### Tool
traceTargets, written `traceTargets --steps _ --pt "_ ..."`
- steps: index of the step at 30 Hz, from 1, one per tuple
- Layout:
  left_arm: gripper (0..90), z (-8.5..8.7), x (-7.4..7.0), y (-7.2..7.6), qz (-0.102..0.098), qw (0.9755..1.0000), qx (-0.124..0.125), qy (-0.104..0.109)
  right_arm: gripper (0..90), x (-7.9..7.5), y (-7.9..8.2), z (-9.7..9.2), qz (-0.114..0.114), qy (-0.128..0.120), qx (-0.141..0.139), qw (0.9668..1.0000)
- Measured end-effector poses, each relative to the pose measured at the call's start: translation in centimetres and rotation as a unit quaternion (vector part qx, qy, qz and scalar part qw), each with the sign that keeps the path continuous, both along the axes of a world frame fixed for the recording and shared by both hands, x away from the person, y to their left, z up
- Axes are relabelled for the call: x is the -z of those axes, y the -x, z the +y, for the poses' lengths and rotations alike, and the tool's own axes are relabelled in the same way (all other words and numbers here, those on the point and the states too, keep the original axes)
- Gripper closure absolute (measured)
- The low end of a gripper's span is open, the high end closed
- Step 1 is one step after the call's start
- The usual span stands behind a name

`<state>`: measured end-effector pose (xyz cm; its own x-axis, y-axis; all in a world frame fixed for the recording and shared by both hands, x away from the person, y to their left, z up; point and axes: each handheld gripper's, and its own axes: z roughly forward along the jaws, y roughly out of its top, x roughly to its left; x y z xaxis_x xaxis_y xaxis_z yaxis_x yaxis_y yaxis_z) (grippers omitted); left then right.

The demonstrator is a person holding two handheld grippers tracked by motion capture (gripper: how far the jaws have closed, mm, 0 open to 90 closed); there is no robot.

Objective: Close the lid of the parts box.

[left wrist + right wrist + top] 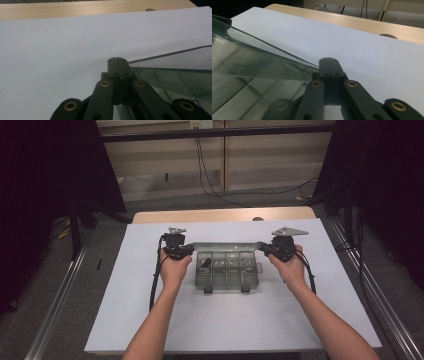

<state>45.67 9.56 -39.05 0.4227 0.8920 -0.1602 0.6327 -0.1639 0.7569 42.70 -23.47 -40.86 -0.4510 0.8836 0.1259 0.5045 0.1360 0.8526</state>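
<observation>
Clear plastic compartment box (227, 270) sits mid-counter, lid raised. Left tongs (191, 249) and right tongs (262, 246) flank its rear corners. Both pressed together, holding nothing.

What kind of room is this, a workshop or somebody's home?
Probably a lab or test bench, not a home. A white sheet covers the table, metal rails run along the floor, loose cables trail behind, and dark curtains flank it.

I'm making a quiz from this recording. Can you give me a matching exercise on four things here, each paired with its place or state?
1. left hand-held gripper
2. right hand-held gripper
3. clear compartment box
4. white sheet

A. covers the wooden tabletop
B. shut, at the box's left far corner
C. lies between both hands
D. shut, at the box's right far corner

Pairs: 1-B, 2-D, 3-C, 4-A
</observation>
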Motion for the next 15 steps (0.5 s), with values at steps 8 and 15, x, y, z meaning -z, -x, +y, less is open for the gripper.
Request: traceTargets --steps 8,15 --pt "90.0 -0.02 0.05 0.16 -0.002 1.0000 -0.001 -0.001 90.0 0.05 0.11 0.01 -0.002 0.001 0.001 1.0000" --pt "90.0 -0.01 0.08 0.30 -0.003 1.0000 0.000 -0.003 90.0 0.11 0.25 0.02 -0.001 0.001 0.001 1.0000"
